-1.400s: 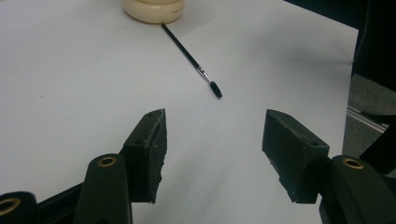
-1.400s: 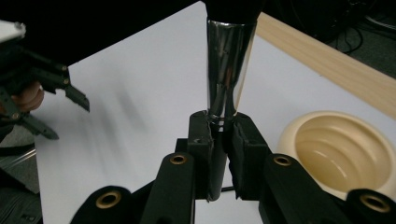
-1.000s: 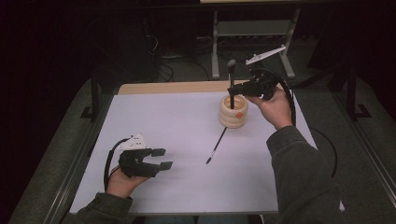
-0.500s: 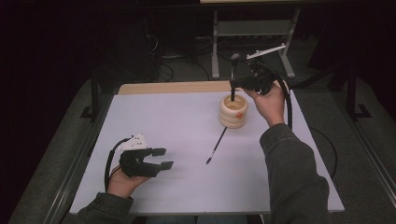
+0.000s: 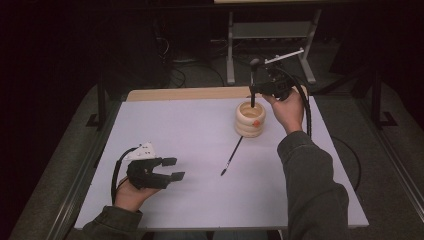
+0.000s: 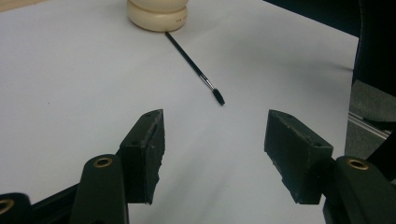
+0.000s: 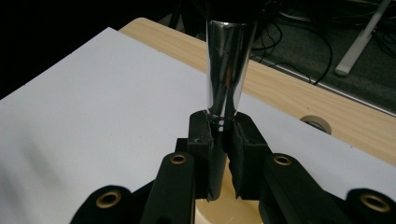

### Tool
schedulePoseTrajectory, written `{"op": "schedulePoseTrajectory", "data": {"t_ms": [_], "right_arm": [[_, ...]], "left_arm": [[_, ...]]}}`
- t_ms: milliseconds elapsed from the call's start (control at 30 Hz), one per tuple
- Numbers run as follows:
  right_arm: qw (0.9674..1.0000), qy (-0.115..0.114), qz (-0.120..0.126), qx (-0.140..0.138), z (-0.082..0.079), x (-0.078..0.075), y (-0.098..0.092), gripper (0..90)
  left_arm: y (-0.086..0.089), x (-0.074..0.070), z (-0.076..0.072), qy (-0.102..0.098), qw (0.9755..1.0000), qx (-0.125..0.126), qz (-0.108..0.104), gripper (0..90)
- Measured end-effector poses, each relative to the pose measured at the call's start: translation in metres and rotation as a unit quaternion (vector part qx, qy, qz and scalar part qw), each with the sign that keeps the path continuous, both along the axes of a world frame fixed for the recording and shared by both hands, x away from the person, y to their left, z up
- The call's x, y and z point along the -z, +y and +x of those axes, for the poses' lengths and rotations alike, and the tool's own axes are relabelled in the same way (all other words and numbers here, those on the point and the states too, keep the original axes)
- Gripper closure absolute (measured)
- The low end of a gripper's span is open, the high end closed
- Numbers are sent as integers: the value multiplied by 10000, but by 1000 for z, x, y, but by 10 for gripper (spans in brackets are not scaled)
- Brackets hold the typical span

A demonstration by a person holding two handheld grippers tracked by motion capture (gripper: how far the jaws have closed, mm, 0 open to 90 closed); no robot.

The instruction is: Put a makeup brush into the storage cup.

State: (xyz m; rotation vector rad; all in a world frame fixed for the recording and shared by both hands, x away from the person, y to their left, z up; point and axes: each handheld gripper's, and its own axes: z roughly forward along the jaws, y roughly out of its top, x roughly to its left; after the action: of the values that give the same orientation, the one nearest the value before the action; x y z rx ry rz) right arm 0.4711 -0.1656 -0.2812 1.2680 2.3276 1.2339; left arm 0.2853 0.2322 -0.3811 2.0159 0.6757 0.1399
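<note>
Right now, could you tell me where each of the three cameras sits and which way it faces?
High view: above the person's side, looking forward and down on the table; both forearms and hands, left gripper, right gripper gripping a thick brush over the cream holder.
Left gripper view: low, along its open jaws toward the thin brush and holder.
Right gripper view: along its jaws clamping the thick brush's shiny ferrule, facing the table's far wooden edge.
Shared: high and left gripper views both show holder and thin brush.

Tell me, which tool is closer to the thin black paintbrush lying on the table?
Right. The right tool hovers above the cream holder beside the thin paintbrush's far end, gripping a bigger brush. The left tool rests farther off, open.
</note>
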Motion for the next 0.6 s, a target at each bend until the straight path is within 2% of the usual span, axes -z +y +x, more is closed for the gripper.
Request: {"op": "schedulePoseTrajectory", "data": {"t_ms": [333, 600], "right_arm": [[9998, 11, 29, 198, 6, 6, -7, 785], [9995, 108, 81, 301, 10, 14, -7, 784]], "left_arm": [[-1, 0, 1, 27, 10000, -55, 62, 371], [1, 0, 1, -4, 9999, -50, 91, 364]]}}
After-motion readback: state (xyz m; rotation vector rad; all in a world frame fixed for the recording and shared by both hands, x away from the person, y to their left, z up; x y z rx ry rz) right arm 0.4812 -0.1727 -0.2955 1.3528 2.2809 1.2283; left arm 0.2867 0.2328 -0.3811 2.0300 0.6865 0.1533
